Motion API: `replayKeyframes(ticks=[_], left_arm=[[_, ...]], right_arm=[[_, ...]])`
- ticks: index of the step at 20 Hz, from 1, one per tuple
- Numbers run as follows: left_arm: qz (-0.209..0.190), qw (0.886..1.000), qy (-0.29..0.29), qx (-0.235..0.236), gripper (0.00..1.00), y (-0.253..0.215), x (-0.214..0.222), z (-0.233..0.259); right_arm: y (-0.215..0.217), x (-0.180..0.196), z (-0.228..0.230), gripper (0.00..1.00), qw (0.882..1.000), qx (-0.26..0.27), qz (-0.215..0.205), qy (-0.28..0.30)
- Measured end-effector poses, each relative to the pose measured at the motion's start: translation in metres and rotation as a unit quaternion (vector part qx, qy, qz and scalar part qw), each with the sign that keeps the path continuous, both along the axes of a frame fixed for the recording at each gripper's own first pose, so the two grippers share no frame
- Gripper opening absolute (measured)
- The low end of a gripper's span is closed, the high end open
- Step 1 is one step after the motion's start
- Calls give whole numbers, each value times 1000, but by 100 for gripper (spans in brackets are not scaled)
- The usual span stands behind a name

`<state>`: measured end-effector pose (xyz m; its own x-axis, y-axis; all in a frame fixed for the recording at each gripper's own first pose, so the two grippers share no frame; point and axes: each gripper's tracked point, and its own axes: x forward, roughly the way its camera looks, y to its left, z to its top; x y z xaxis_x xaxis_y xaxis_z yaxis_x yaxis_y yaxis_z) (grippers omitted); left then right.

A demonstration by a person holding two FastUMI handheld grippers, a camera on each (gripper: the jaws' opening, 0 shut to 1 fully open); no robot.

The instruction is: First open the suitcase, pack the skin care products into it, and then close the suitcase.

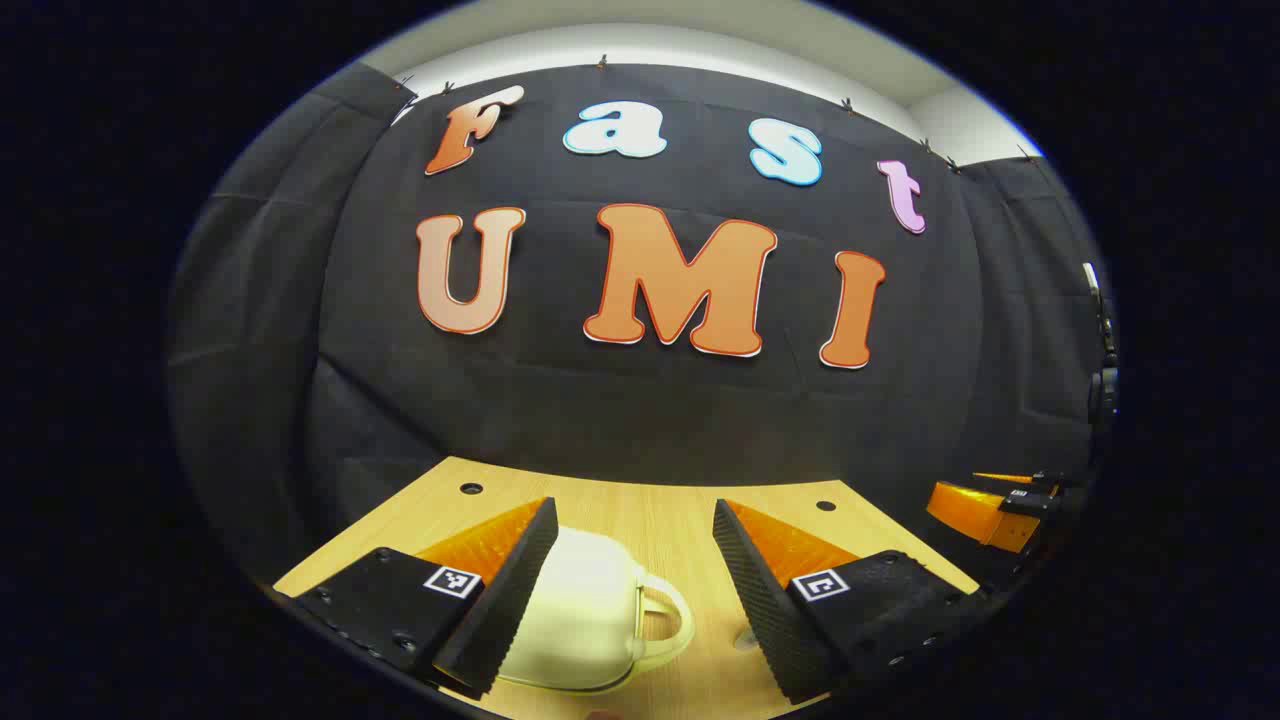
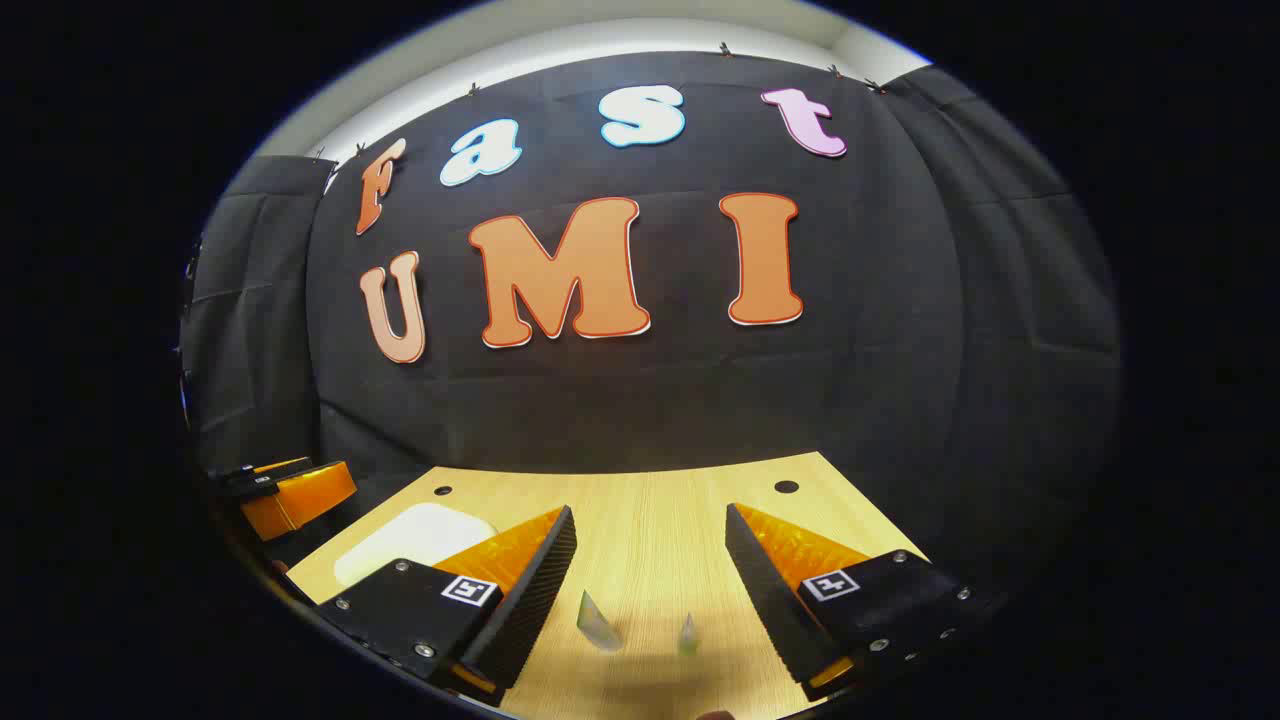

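Left gripper view: camera rides low over the bench (image 1: 640,520), facing the booth's cloth wall (image 1: 640,400) head-on, its own fingers spread at the bottom edge. Right gripper view: same low height, same heading, set further right along the bench (image 2: 650,520). Both views share the wall and the bench's far edge. Each catches the other hand-held gripper at its margin, right (image 1: 985,510) and left (image 2: 290,495). Bench foreground is near, apparently just below the lenses.

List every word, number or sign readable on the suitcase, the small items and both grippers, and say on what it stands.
No readable words or numbers.
Left gripper: square coded markers, patterns, not text.
Right gripper: markers of the same kind.
Suitcase: plain, no print seen.
Two small clear items: too small to tell.
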<state>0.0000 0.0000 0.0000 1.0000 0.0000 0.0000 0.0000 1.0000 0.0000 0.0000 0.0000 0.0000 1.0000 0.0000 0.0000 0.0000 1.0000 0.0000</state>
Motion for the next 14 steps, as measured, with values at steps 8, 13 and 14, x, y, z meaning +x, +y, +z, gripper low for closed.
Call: replayKeyframes(ticks=[8,13,14], left_arm=[[-2,1000,3,15,97,-2,1,1],[-8,1000,4,18,97,-8,-1,0],[-11,1000,4,19,97,-10,-1,-2]], right_arm=[[2,-2,-2,95,1000,-17,-4,2],[1,-5,-1,95,1000,-25,-5,1],[1,-5,0,95,1000,-24,-7,-1]])
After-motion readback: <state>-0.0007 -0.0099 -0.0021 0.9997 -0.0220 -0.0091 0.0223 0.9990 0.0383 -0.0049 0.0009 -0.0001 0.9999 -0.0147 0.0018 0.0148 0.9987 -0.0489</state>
